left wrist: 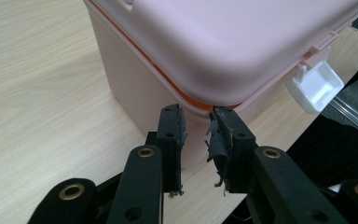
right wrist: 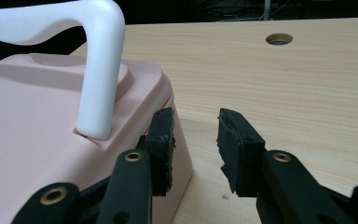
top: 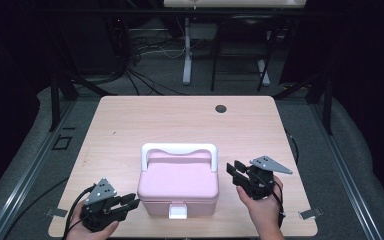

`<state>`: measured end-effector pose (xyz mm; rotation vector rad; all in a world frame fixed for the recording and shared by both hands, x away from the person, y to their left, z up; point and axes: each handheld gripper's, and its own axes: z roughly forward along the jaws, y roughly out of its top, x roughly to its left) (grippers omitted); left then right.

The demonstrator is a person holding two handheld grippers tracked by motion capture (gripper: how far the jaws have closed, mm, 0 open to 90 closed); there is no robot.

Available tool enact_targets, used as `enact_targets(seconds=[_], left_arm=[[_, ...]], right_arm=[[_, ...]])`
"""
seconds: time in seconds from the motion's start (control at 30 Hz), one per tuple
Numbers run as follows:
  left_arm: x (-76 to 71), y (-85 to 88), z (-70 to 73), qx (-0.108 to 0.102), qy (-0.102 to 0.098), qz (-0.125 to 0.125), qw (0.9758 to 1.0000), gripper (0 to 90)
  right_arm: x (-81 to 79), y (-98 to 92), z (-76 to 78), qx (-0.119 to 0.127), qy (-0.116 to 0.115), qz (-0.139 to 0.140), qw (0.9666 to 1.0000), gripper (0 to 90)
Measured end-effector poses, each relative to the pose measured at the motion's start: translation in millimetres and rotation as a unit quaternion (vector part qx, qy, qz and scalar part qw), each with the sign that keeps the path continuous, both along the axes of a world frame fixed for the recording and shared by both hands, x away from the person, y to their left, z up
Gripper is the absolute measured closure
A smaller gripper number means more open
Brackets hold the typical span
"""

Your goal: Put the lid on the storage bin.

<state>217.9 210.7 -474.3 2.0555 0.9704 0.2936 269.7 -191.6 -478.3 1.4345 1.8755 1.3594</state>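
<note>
You are closing in on the pink box (top: 178, 187) from both sides, so the step in hand looks like the approach before a grasp; nothing is being gripped yet. The box is sitting shut near the front edge of the table (top: 130, 120), its white handle (top: 179, 149) standing upright over the lid and its white latch (top: 178, 211) facing you. Your left gripper (top: 131, 203) is hovering just beside the box's front left corner; in the left gripper view its jaws are standing a little apart, holding nothing, with the orange seal line under the lid right ahead of their tips (left wrist: 196, 116). Your right gripper (top: 234, 172) is waiting just off the box's right wall, near the handle's right post; in the right gripper view its jaws are parted somewhat wider and empty, one jaw lying against or very close to the wall, though I cannot tell if it is touching. The next move probably calls for choosing a hold: either bracing the box from both sides, or steadying it with one gripper while the other is working the latch. Keep the box from sliding toward the table edge.
</note>
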Motion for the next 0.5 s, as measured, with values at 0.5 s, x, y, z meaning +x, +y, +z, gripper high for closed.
enact_targets(seconds=[0.5], left_arm=[[0.9, 5.7, 1.6, -0.007, -0.003, 0.01, 0.9999, 73.3]], right_arm=[[-0.3, -0.5, 0.5, -0.001, 0.0, -0.001, 1.0, 66.0]])
